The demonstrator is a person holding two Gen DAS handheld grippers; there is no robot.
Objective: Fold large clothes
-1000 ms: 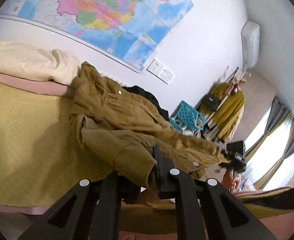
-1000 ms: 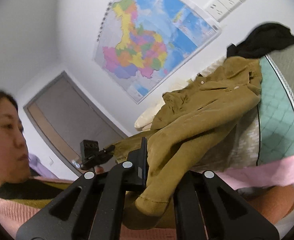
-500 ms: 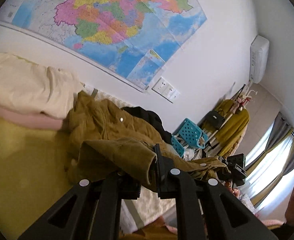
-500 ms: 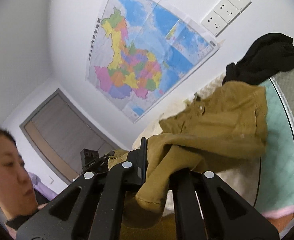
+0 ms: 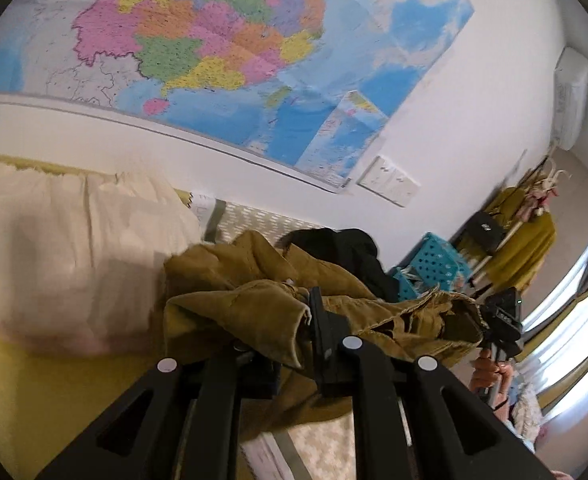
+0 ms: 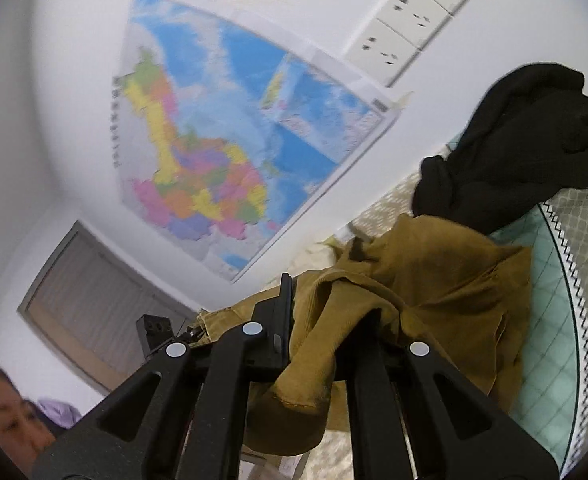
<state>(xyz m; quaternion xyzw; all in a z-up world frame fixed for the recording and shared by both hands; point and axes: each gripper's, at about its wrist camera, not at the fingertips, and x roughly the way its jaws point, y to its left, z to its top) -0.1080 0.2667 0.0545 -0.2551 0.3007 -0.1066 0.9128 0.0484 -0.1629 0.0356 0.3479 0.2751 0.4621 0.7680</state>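
Note:
An olive-brown corduroy jacket point(image 5: 254, 312) is lifted and bunched above the bed, stretched between both grippers. My left gripper point(image 5: 294, 320) is shut on a cuffed edge of it, with cloth draped over the fingers. In the right wrist view the same jacket point(image 6: 445, 280) hangs over my right gripper point(image 6: 317, 320), which is shut on a fold of it; a sleeve end droops down between the gripper's arms. In the left wrist view the right gripper point(image 5: 501, 320) shows at the far end of the cloth, held by a hand.
A black garment point(image 6: 513, 140) lies on the bed by the wall. A cream pillow point(image 5: 66, 256) rests on the yellow-green sheet point(image 5: 54, 400). Map and sockets point(image 6: 409, 16) on the wall. Teal baskets point(image 5: 433, 264) and a clothes rack point(image 5: 521, 232) stand beyond. A person's face is at lower left.
Both grippers have risen and moved toward the wall with the jacket, folding its near edge up and over the rest. The map and pillow loom larger; the jacket is more bunched.

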